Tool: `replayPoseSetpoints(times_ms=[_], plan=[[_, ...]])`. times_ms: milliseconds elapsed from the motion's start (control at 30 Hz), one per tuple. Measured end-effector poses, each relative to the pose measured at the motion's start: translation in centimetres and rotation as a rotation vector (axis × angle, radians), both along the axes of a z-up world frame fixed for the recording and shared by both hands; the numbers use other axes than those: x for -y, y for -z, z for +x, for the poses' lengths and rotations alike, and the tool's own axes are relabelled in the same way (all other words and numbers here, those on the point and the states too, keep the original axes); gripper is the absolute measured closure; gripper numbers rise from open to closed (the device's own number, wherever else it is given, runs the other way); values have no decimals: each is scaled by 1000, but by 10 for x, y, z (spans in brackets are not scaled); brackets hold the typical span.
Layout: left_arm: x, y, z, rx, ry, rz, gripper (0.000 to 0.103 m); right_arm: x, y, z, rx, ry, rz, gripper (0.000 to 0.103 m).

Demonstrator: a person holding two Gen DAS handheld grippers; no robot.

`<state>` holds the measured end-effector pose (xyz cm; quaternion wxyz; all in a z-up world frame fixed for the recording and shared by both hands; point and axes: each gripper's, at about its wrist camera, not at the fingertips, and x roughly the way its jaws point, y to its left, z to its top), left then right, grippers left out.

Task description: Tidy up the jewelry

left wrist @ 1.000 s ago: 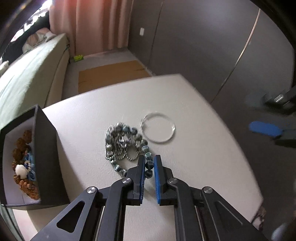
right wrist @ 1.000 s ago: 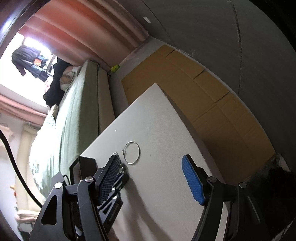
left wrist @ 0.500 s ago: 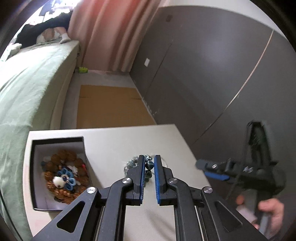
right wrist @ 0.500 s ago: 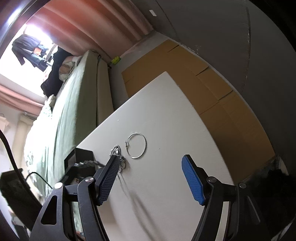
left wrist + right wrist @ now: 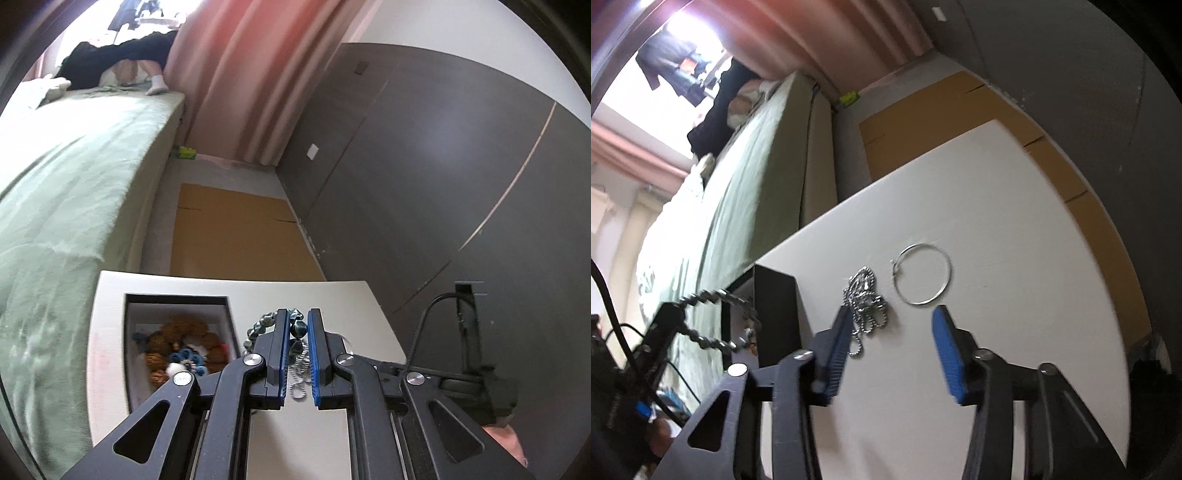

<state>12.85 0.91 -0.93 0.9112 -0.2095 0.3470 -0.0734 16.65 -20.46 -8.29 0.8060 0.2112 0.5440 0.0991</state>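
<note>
My left gripper (image 5: 297, 319) is shut on a blue-grey beaded bracelet (image 5: 299, 328) and holds it in the air, above the table beside the black jewelry box (image 5: 177, 301). The bracelet also hangs in a loop over the box in the right wrist view (image 5: 713, 321). The box holds brown beads and a blue and white piece (image 5: 184, 354). My right gripper (image 5: 892, 321) is open over the white table (image 5: 997, 221), just short of a silver ball chain (image 5: 866, 299) and a thin silver ring (image 5: 921, 273) lying side by side.
A green bed (image 5: 66, 192) runs along the table's left side. Brown cardboard (image 5: 236, 236) lies on the floor beyond the table, with dark grey cabinet doors (image 5: 424, 166) to the right. The box wall (image 5: 775, 314) stands left of the chain.
My left gripper has lifted the beaded bracelet off the table and carried it left toward the box. The ball chain and ring stayed on the table. My right gripper has moved closer to them.
</note>
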Motion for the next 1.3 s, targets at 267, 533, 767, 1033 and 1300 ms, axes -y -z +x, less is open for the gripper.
replayPoseSetpoints(times_ms=[267, 533, 767, 1033, 1300], plan=[[-22, 3, -6, -12, -31, -11, 94, -25, 15, 14, -24, -32, -69, 80], [-36, 6, -10, -22, -66, -18, 94, -36, 20, 19, -24, -39, -151, 84], [-40, 4, -13, -22, -75, -19, 94, -45, 24, 25, -28, -55, -179, 89], [-49, 1, -16, -13, -92, -35, 94, -43, 17, 17, -16, -44, -233, 97], [-56, -10, -26, 28, -125, -1, 94, -32, -21, -4, 71, -11, -142, 97]])
